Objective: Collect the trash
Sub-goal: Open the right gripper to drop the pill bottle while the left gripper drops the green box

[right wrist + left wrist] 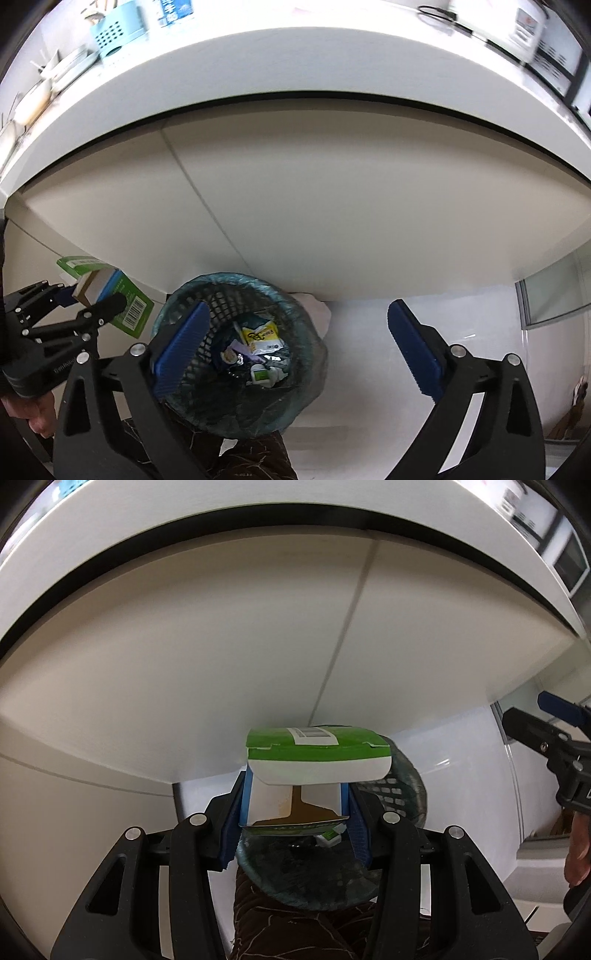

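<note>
The left gripper (295, 805) is clamping a flattened green-and-white carton (317, 753) between its blue pads (245, 805), the carton's open, brown-lined end facing the camera and its long green face stretching crosswise beyond the fingertips. In the right wrist view the same carton (110, 291) is sitting to the left of the wastebasket (240, 350) — beside its rim and, as far as that view tells, not yet over the opening. The left wrist view is showing the bag-lined rim directly under and behind the carton, so how far the carton overlaps the mouth cannot be settled between the two views. The right gripper (299, 343) is standing with its jaws spread wide and nothing between them, pointing steeply down so that the basket's mouth is lying between and just left of its fingers; wrappers and a small green-and-white packet (260, 374) are lying at the bottom among other litter. The basket is standing on a pale floor against the cabinet front (332, 221), below the white worktop (295, 70). The coming move is turning on one relation — the carton needs to be carried rightward, as the right wrist view shows it, until it hangs over the liner's opening, and the left hand is the one already bearing it. Because the carton's long side is running across the gripper, it is likely to catch the rim unless it is centred first.
</note>
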`<state>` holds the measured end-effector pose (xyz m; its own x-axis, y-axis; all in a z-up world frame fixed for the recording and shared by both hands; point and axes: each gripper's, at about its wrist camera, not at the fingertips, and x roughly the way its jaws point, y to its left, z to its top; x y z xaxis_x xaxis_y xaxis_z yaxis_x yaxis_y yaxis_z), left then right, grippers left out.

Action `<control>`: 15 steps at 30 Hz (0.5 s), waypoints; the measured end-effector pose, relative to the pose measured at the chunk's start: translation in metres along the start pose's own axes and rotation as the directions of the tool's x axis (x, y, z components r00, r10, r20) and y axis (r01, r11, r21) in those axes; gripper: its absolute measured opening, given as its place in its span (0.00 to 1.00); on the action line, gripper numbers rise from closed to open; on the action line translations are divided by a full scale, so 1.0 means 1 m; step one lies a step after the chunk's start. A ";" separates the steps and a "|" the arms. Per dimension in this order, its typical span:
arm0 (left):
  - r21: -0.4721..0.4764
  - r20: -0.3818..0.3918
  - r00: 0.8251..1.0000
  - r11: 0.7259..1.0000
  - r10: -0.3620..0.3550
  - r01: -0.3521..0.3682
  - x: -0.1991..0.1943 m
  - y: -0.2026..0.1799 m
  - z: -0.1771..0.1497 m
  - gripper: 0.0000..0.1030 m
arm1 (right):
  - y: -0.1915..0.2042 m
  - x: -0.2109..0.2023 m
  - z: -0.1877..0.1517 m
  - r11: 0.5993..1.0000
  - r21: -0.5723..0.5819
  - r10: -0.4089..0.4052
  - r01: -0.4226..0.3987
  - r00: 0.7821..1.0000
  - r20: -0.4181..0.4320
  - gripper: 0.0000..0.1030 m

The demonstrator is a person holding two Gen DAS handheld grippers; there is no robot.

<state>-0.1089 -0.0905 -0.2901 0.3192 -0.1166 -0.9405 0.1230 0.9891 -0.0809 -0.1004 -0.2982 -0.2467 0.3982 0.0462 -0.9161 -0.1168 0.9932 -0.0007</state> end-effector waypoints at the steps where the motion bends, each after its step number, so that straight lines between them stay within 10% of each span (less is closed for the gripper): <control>1: 0.010 -0.003 1.000 1.000 -0.005 0.005 0.001 -0.003 0.000 0.46 | -0.003 -0.001 -0.001 1.000 0.002 -0.005 0.005 1.000 0.003 0.90; 15: 0.048 -0.020 1.000 0.999 -0.008 0.009 0.016 -0.026 -0.007 0.61 | -0.017 0.003 -0.008 0.999 0.024 -0.022 0.022 0.999 -0.024 0.90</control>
<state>-0.1139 -0.1173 -0.3051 0.2997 -0.1224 -0.9462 0.1710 0.9826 -0.0729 -0.1045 -0.3156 -0.2527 0.3783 0.0220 -0.9254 -0.0861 0.9962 -0.0116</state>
